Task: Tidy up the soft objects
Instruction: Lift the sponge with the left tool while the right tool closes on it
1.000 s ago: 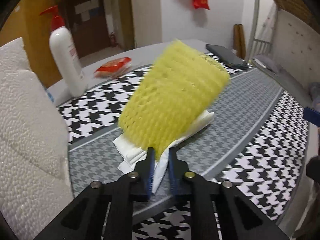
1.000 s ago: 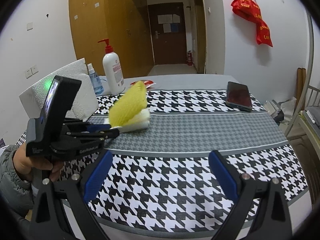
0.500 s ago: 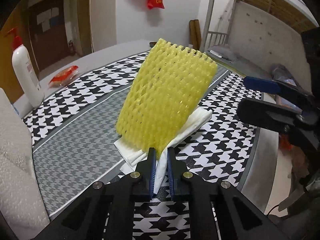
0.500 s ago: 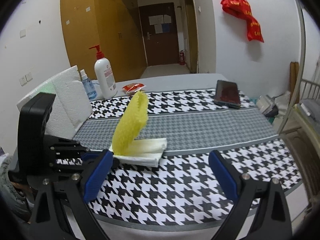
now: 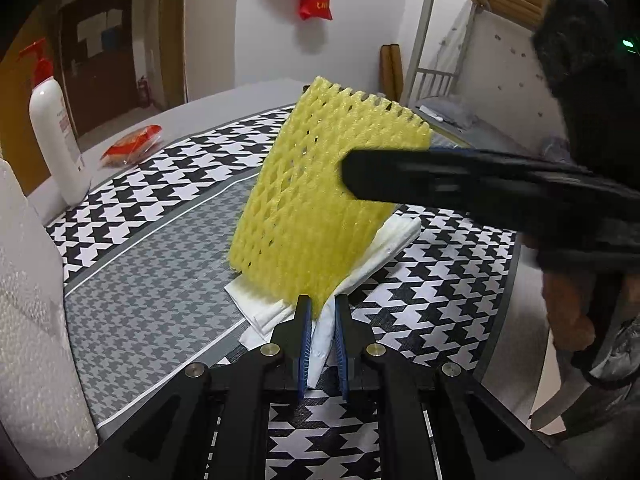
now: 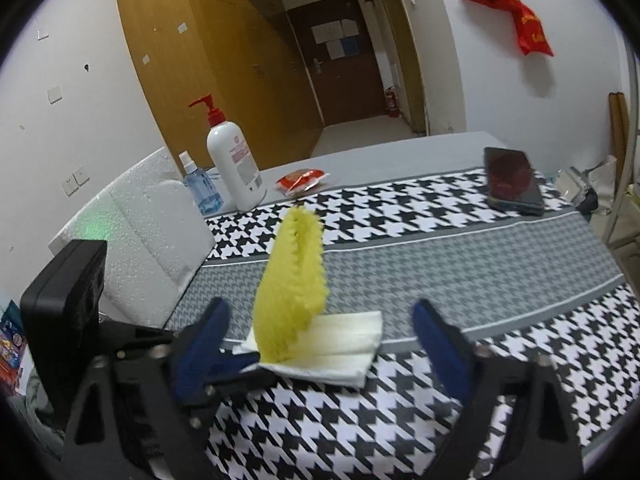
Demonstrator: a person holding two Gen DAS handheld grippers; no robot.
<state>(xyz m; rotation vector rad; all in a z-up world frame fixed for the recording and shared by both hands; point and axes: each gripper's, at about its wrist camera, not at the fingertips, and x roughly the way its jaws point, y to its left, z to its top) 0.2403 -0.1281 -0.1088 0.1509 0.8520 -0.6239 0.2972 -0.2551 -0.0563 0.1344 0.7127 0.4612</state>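
Observation:
A yellow foam net [image 5: 320, 208] stands upright over a folded white tissue [image 5: 384, 248] on the houndstooth tablecloth. My left gripper [image 5: 322, 312] is shut on the net's lower corner together with a fold of the tissue. In the right wrist view the net [image 6: 292, 292] rises between the blue pads of my right gripper [image 6: 320, 328]. Those jaws are closing, with gaps still on both sides of the net. The tissue [image 6: 340, 344] lies under it, and the left gripper [image 6: 248, 360] pinches from the left. One black finger [image 5: 420, 178] of the right gripper crosses in front of the net.
A white pump bottle [image 6: 236, 168], a blue spray bottle [image 6: 200, 188] and a red packet [image 6: 302, 180] stand at the far side. A dark phone [image 6: 512, 184] lies far right. A white paper-towel bundle [image 6: 152, 220] sits left. The table's edge [image 5: 500, 340] runs along the right.
The left gripper swung the net and tissue toward the right gripper. The right gripper came in around the net and its jaws have narrowed.

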